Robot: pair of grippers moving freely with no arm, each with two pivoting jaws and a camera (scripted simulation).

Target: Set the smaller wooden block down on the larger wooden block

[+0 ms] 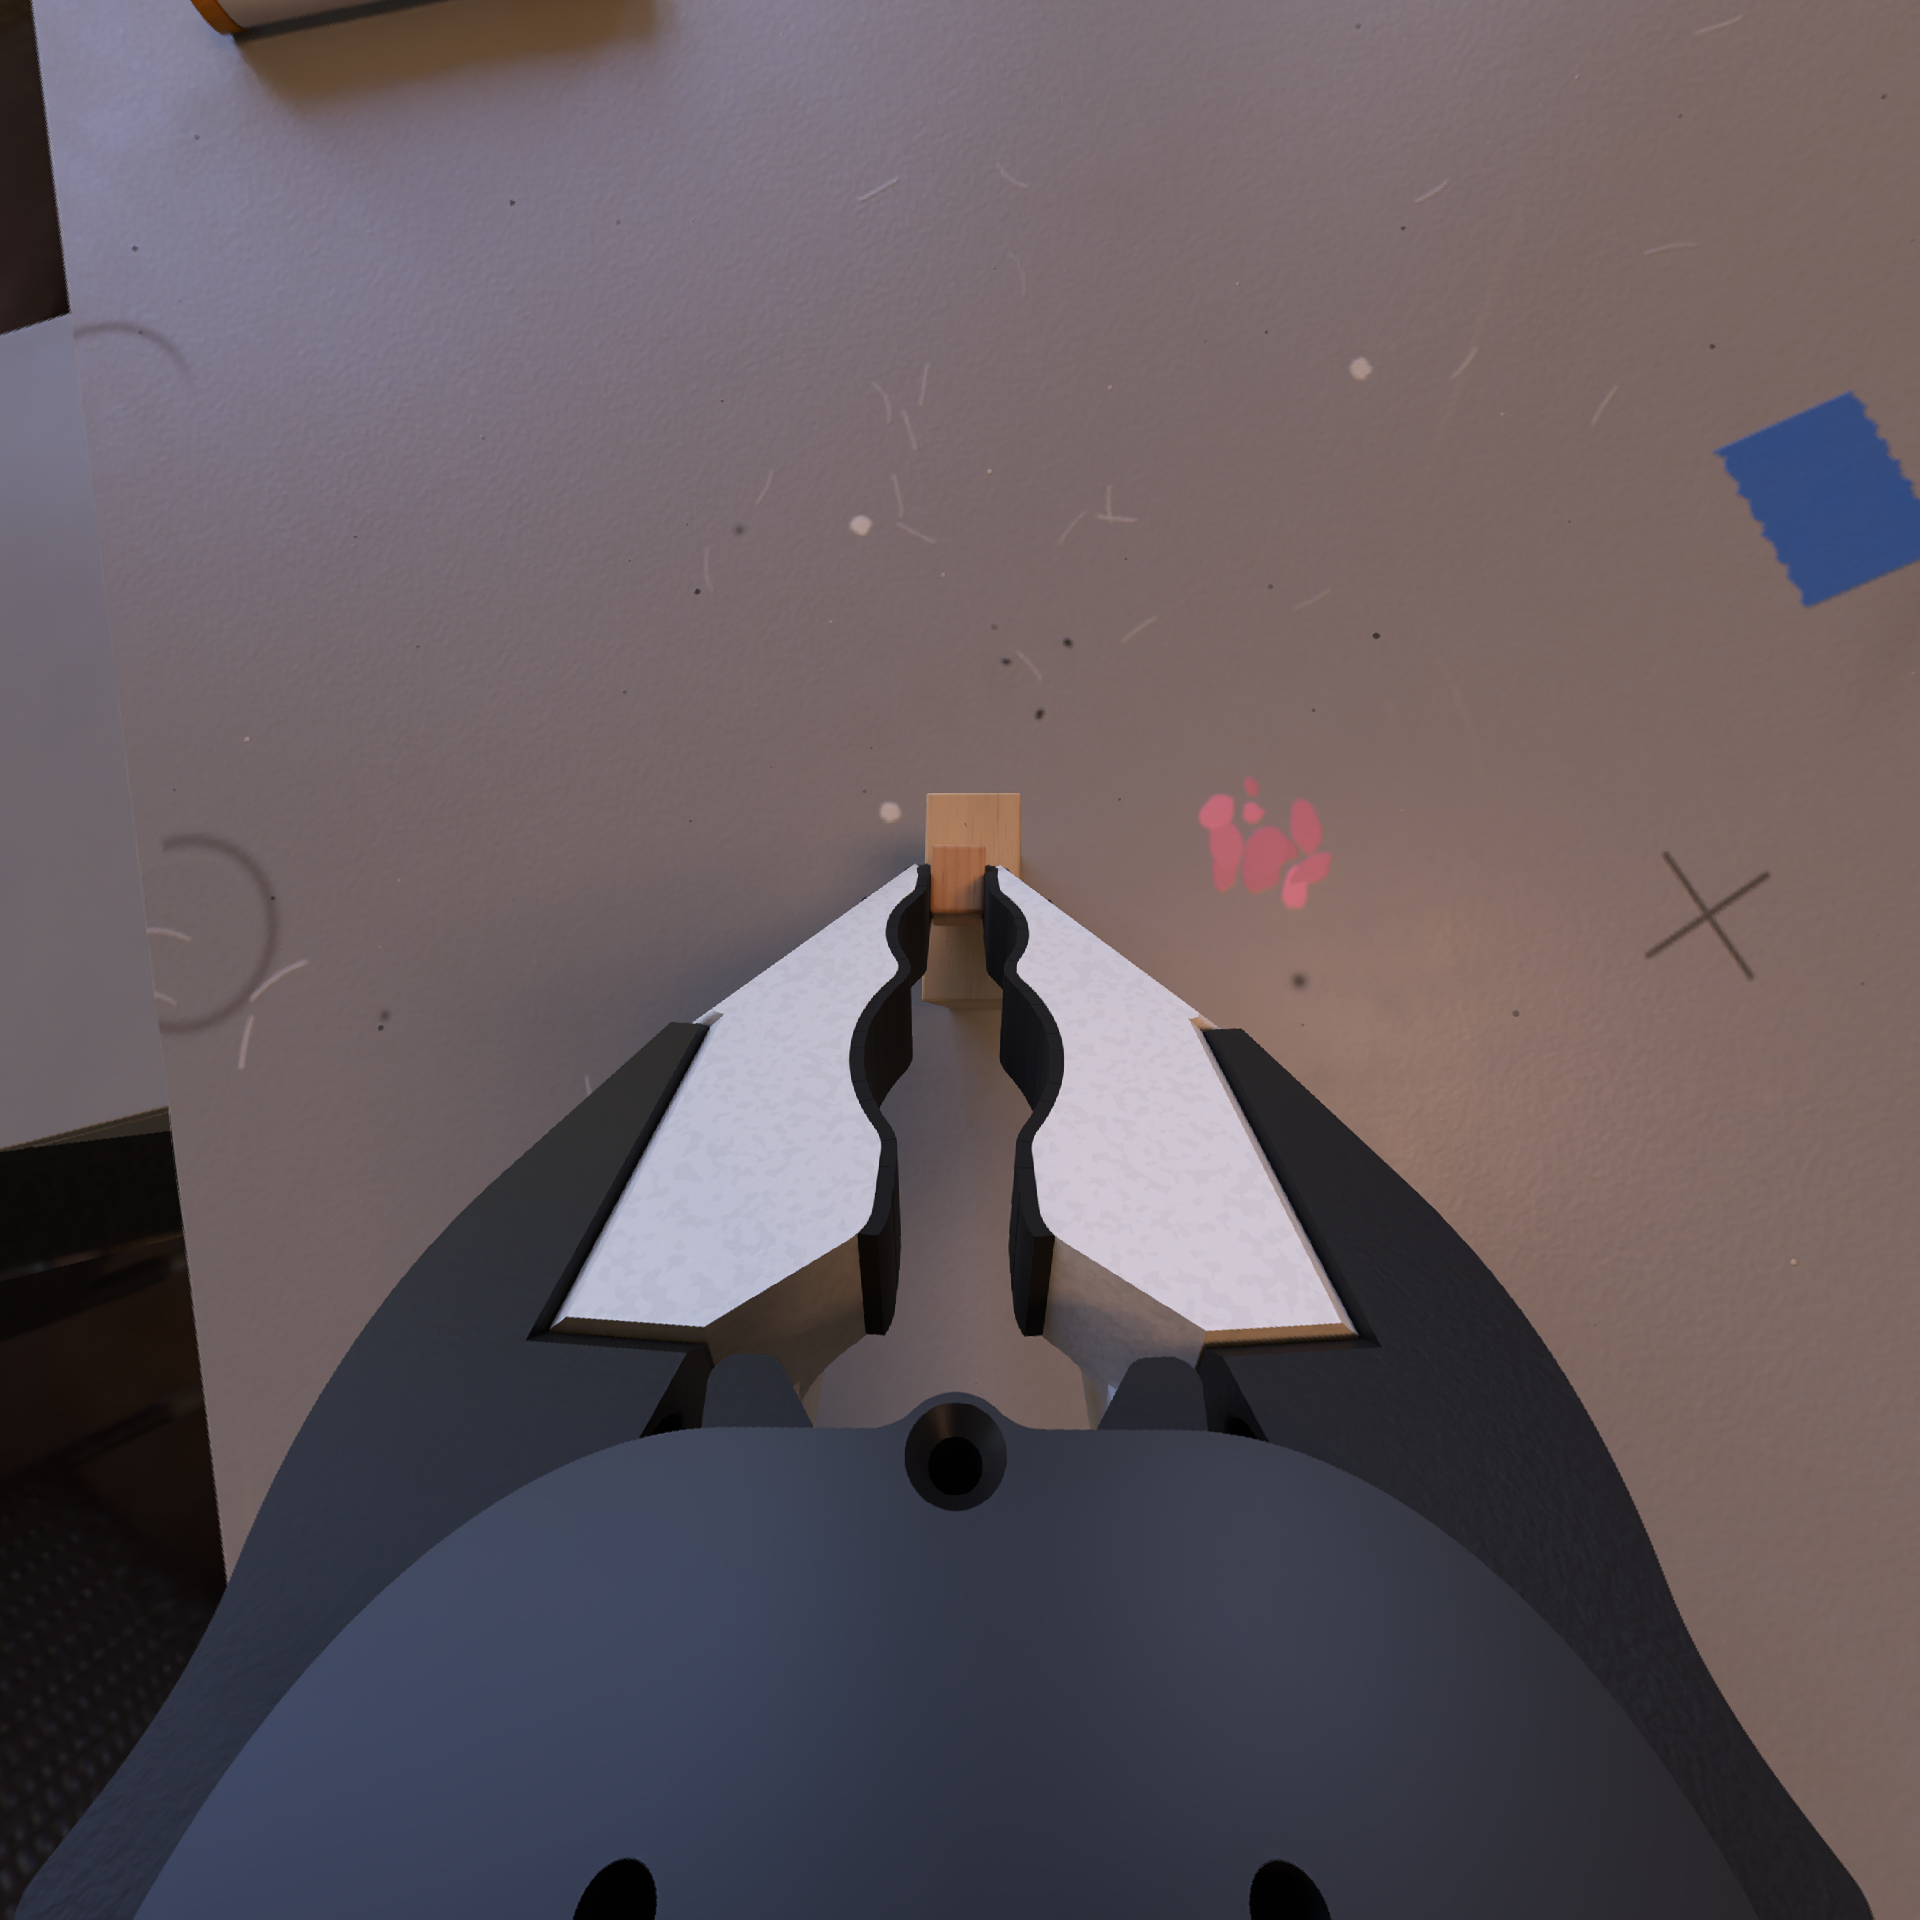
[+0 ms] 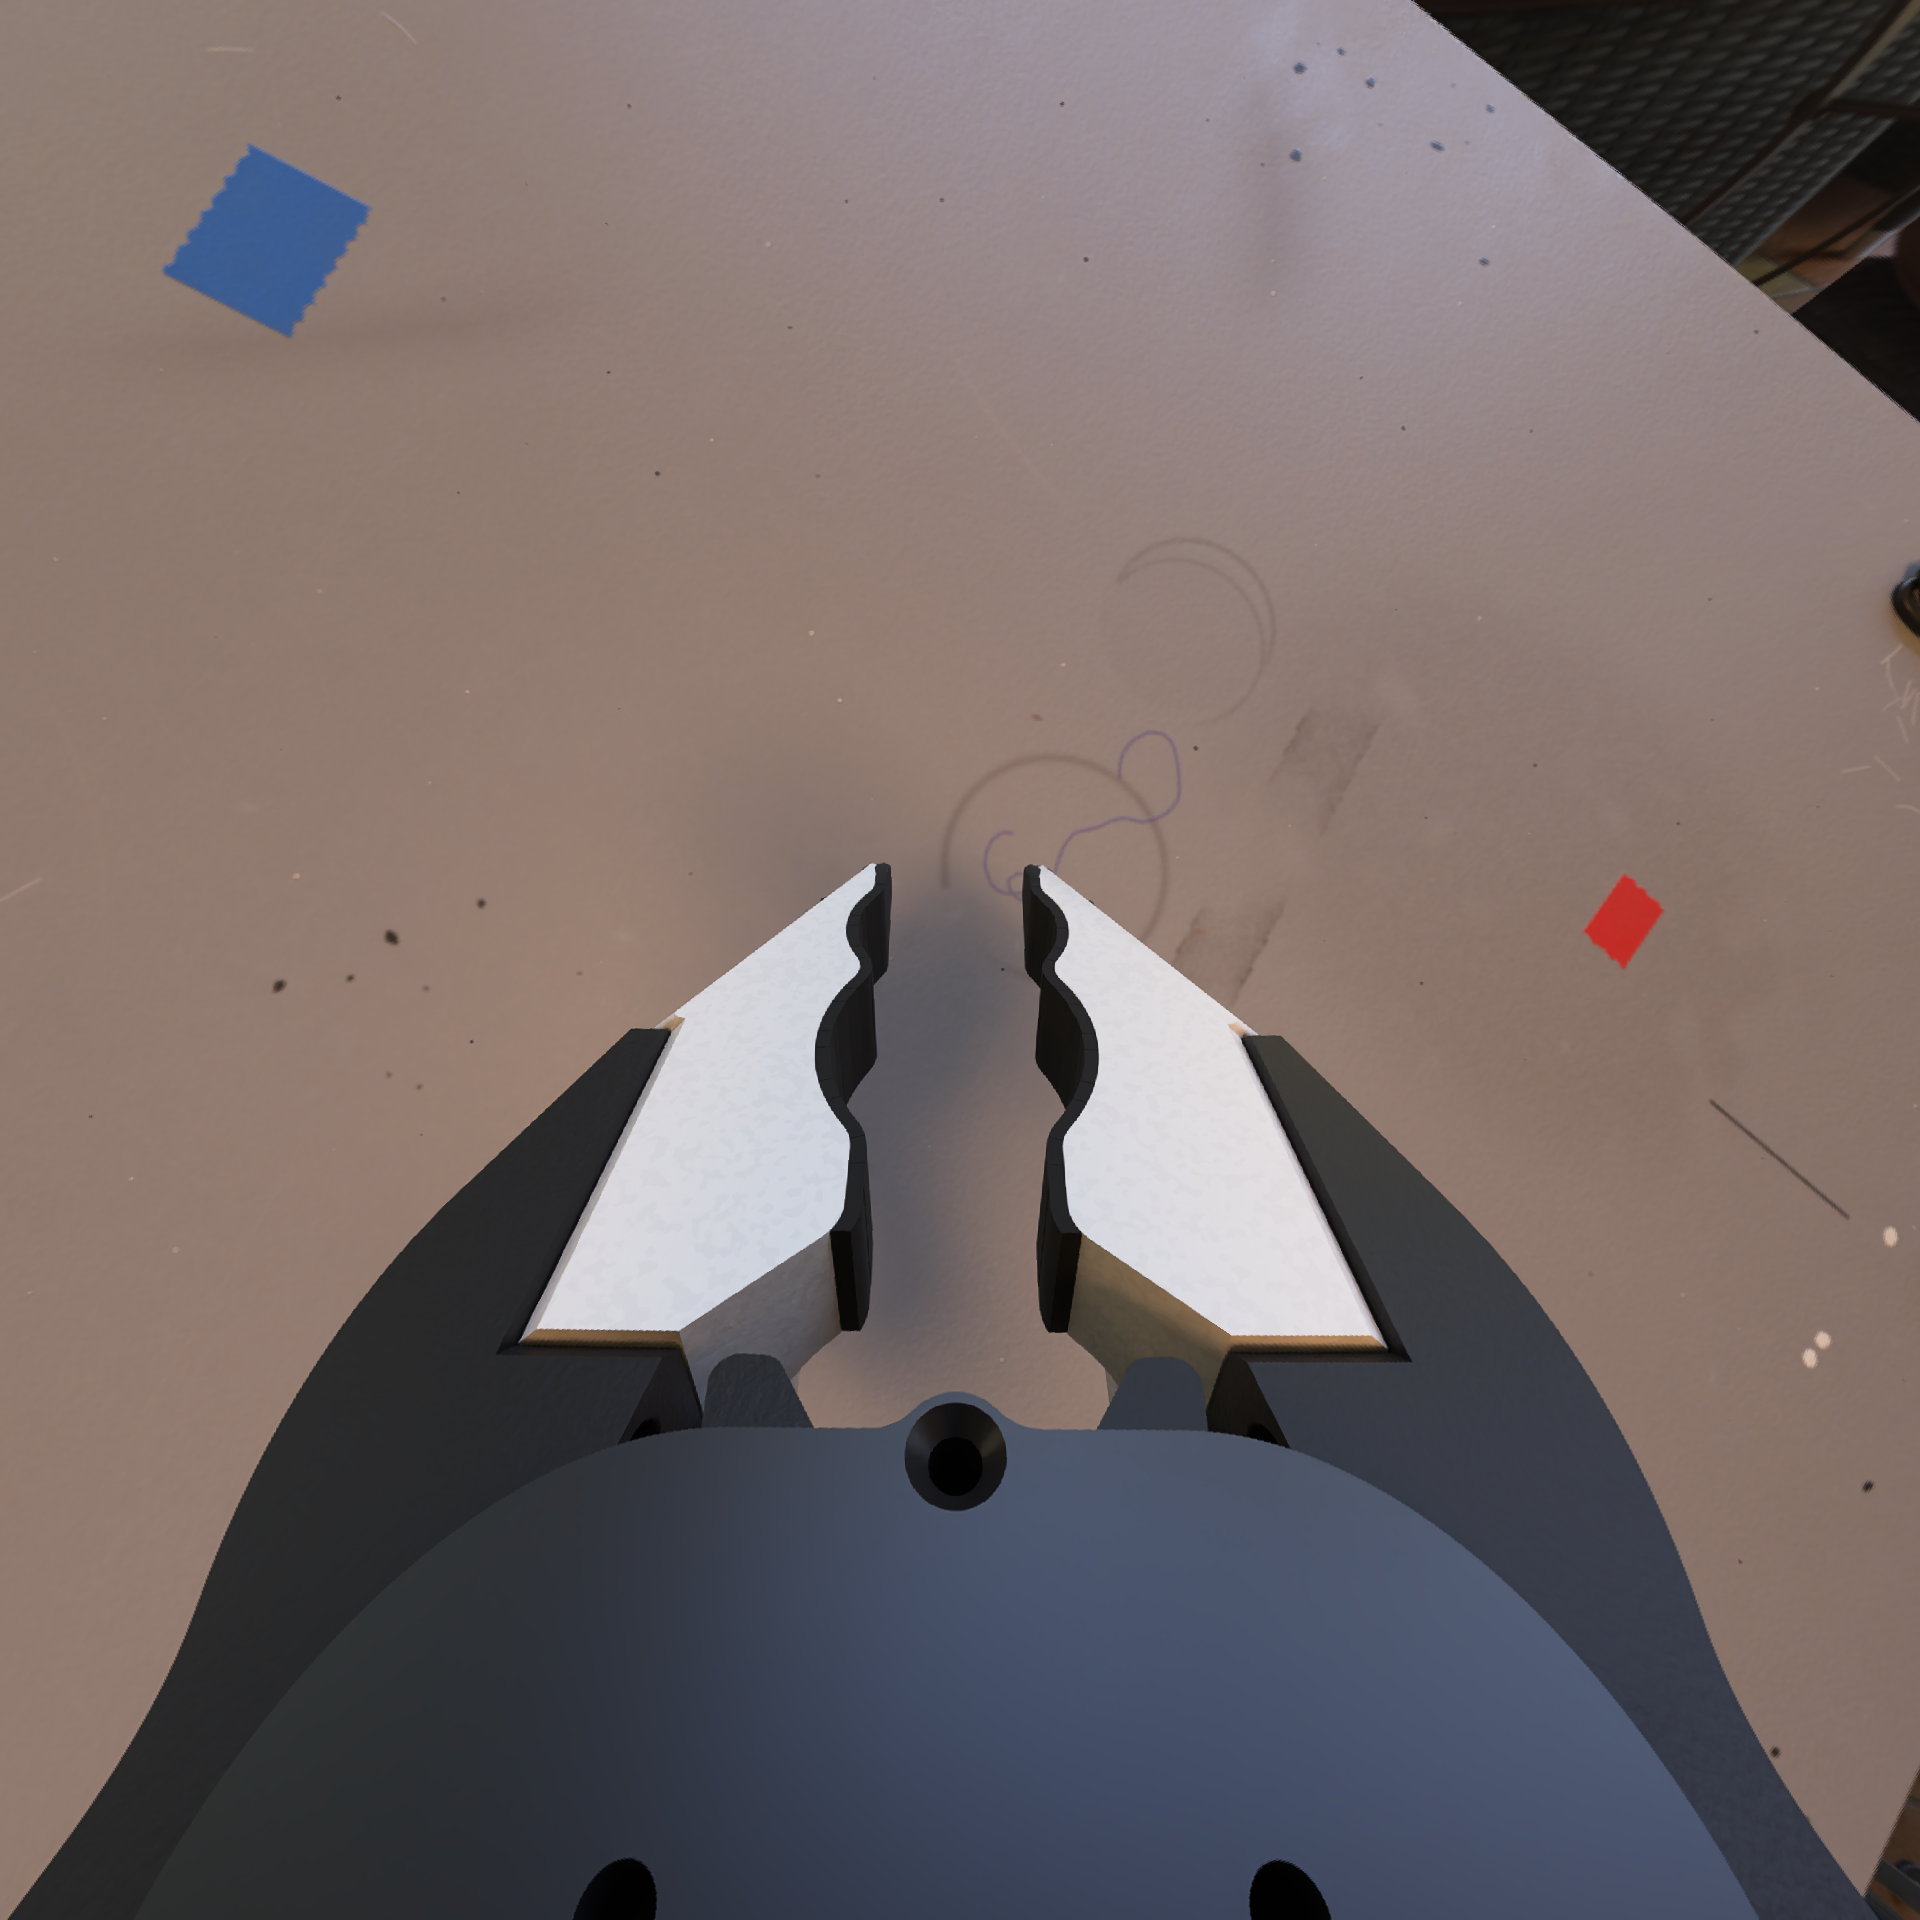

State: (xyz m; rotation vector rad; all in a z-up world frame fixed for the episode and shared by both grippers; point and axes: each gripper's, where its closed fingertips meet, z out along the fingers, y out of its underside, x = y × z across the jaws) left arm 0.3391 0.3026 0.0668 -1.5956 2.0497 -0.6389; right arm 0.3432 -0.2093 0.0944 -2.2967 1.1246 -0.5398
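Alignment between the two blocks decided the coming move. The left gripper [image 1: 956, 883] had its fingers [image 1: 912, 914] closed on the small block [image 1: 957, 878], pinched at the very tips, and the large block [image 1: 972, 831] lay straight ahead of and beneath them on the surface [image 1: 1351, 1143], its long axis running along the fingers' own line. The small block showed in front of the large block's middle; whether it was touching or just above could not be told from this view. Judged from that, only a short lowering and a release seemed left, with care against sideways drift. The right gripper [image 2: 956, 883] hung over bare surface, fingers parted and holding nothing, neither block in its view, so the left was plainly the nearer.
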